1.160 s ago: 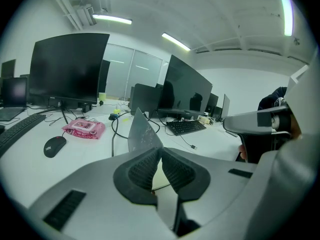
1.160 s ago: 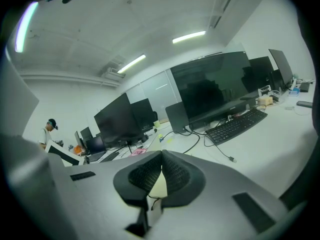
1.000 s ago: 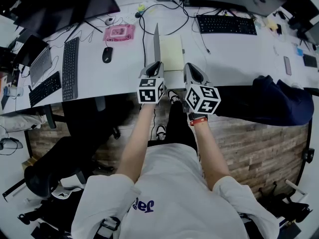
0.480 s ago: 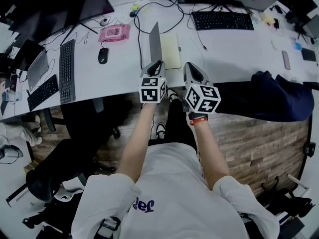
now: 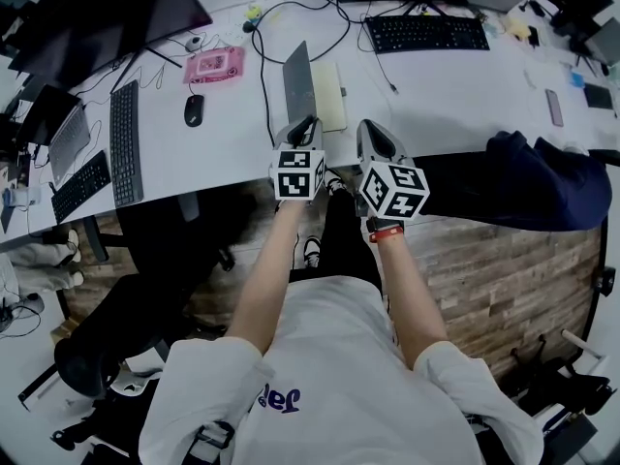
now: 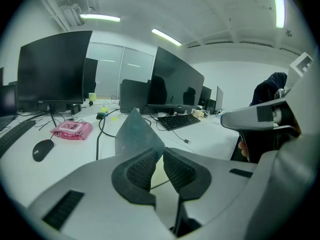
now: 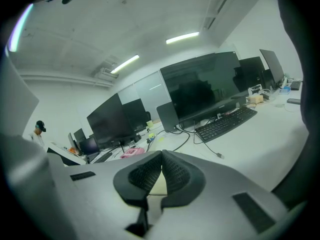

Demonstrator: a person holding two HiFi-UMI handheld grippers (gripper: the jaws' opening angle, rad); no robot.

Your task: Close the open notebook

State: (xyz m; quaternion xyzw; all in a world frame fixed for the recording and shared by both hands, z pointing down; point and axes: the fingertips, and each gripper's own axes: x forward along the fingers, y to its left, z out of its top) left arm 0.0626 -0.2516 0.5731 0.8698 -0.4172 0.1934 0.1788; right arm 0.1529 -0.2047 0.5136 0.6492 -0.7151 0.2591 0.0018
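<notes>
The notebook lies open on the white desk (image 5: 455, 95), its pale yellow page (image 5: 330, 95) flat. Its grey cover (image 5: 297, 83) stands raised at the page's left side. My left gripper (image 5: 308, 122) is at the cover's near corner. In the left gripper view the cover (image 6: 134, 134) rises just beyond the left gripper (image 6: 162, 151). Its jaws are opening, a thin gap shows between the pads, and the cover's edge ends right at the tips. My right gripper (image 5: 369, 128) hovers to the right of the notebook. In its own view the right gripper (image 7: 161, 155) is shut with nothing between the pads.
A black mouse (image 5: 194, 109), a pink case (image 5: 215, 64) and a keyboard (image 5: 124, 141) lie left of the notebook. Cables (image 5: 263, 66) run behind it. Another keyboard (image 5: 426, 33) is at the back right, and a dark jacket (image 5: 542, 177) drapes over the desk's near edge.
The grey cover was nearly edge-on a second ago and now shows a broad face. The left gripper has shifted a little along the cover's near corner. The right gripper has stayed put.
</notes>
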